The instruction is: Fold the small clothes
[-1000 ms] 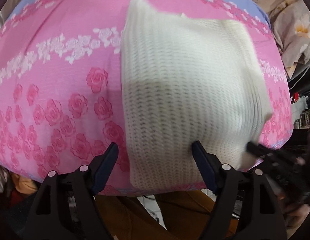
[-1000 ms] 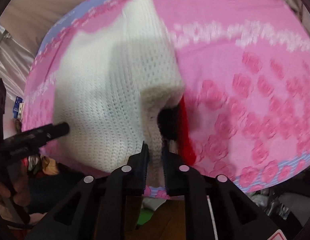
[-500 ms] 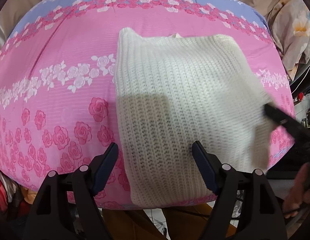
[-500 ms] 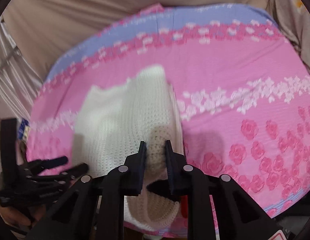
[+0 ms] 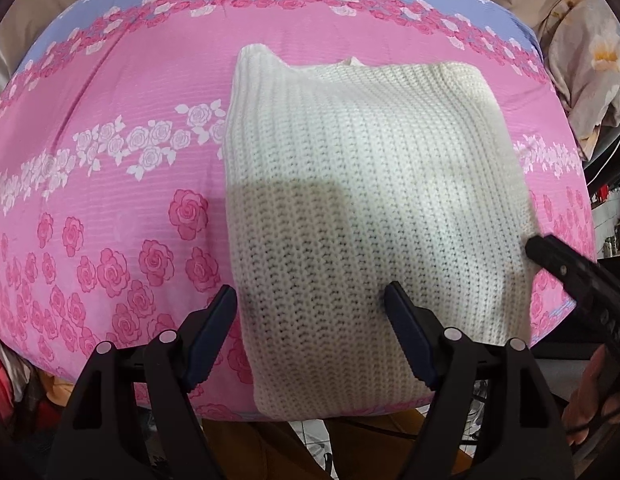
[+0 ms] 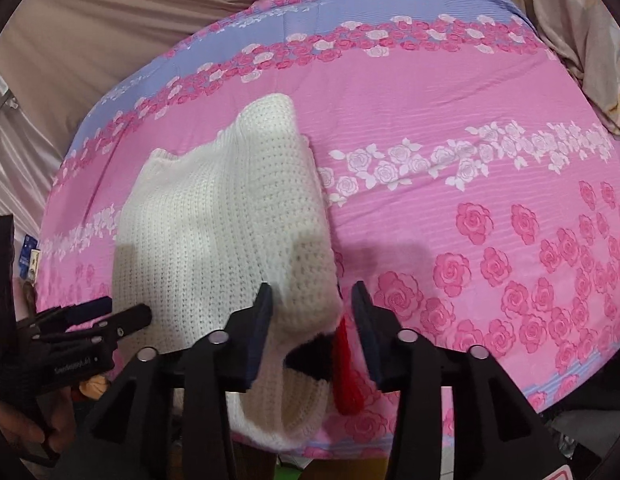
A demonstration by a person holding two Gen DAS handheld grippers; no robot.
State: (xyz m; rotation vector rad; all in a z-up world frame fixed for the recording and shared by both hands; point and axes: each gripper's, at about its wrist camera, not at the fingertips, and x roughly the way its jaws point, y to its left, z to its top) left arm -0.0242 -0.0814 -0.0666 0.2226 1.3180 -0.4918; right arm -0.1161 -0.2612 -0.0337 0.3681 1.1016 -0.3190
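Observation:
A cream knitted sweater (image 5: 361, 216) lies folded on the pink rose-patterned bedsheet (image 5: 110, 184), its near edge at the bed's front. My left gripper (image 5: 310, 336) is open and empty, hovering over the sweater's near left part. In the right wrist view the sweater (image 6: 214, 232) lies at the left, with a red and black patch (image 6: 341, 364) showing under its near edge. My right gripper (image 6: 311, 324) is open over that near right edge and holds nothing. The right gripper's fingers (image 5: 565, 268) show at the right of the left wrist view.
The sheet has a lilac band (image 6: 349, 20) at the far side. Beige fabric (image 6: 110, 32) lies beyond the bed. A floral cloth (image 5: 581, 64) is bunched at the far right. The bed's front edge drops off just below both grippers.
My right gripper has opened and let go of the sweater's edge, which now lies flat. Both cameras pulled back slightly. My left gripper stayed open.

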